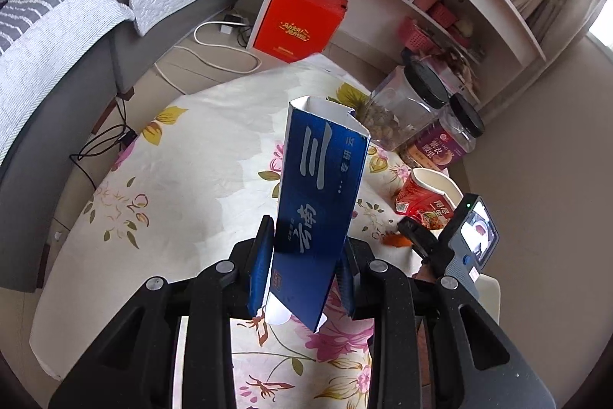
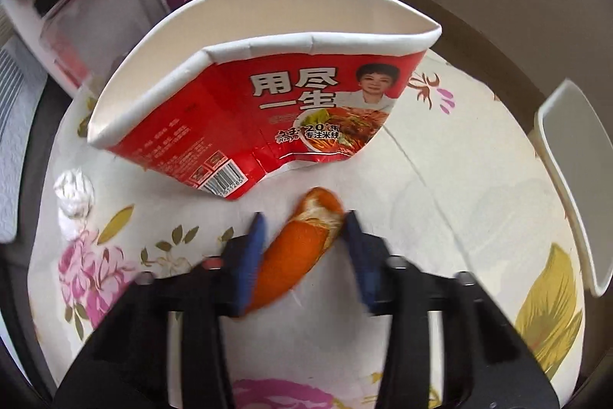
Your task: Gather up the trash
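Your left gripper (image 1: 308, 248) is clamped on the long blue cardboard carton (image 1: 322, 194), pinched near its lower end, so most of it pokes up toward 12 o'clock with the torn open top in the air above the flower-print tablecloth (image 1: 184, 179). That box looks light, hollow and a bit squashy, so squeezing the flat faces low down like you're doing should work, though the tall end will probably wag if you swing it.

In the right wrist view, the right gripper (image 2: 302, 248) has the curled orange peel (image 2: 302, 240) between its blue pads (image 2: 253, 248). The far pad touches the peel's upper end and the near pad runs along its lower part, so it looks like a hold (the frame is blurry there, so I can't swear it's firm). Peel is soft, featherweight and a little slick on the skin side, so I'd grab across the thick middle rather than the ragged tip.

The crushed red-and-white paper noodle cup (image 2: 268, 94) lies just beyond the peel at 12 o'clock, and a crumpled white tissue (image 2: 74, 194) sits at 9 o'clock. Both grippers angle steeply down at the table.
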Tool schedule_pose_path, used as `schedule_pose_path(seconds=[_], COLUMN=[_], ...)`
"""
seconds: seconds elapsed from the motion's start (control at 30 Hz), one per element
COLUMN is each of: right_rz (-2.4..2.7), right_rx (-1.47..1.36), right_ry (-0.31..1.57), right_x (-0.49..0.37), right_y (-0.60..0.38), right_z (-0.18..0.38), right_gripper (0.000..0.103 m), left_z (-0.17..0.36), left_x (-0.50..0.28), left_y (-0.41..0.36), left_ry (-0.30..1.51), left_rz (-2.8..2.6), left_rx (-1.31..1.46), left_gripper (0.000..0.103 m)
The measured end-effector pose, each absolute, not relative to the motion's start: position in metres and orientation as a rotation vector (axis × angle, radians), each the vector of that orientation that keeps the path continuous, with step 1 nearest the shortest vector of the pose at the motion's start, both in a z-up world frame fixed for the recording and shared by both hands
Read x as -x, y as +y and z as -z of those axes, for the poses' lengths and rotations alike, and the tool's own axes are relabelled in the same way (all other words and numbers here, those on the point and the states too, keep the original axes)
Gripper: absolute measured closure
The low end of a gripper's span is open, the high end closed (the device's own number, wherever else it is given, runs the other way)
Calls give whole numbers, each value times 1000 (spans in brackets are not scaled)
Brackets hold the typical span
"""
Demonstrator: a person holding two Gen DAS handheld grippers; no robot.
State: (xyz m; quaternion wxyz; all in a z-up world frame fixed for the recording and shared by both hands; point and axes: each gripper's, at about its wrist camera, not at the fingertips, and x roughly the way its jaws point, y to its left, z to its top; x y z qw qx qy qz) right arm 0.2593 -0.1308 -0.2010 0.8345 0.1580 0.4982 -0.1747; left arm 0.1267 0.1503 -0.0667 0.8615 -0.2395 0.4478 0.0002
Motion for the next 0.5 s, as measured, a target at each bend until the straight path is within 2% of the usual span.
schedule_pose_path(seconds=[0.2,0.5], right_rz=[180,-74], right_rx=[-334,-276], right_ry=[1075,957], right_x=[-246,-200], right_y=[-136,-110], right_z=[188,107], right_gripper=[80,83], left_z=[65,61], left_x=[-124,-122], left_y=[156,146], left_ry=[935,923], left_rz=[5,13], left_rx=[515,469], left_gripper=[73,73])
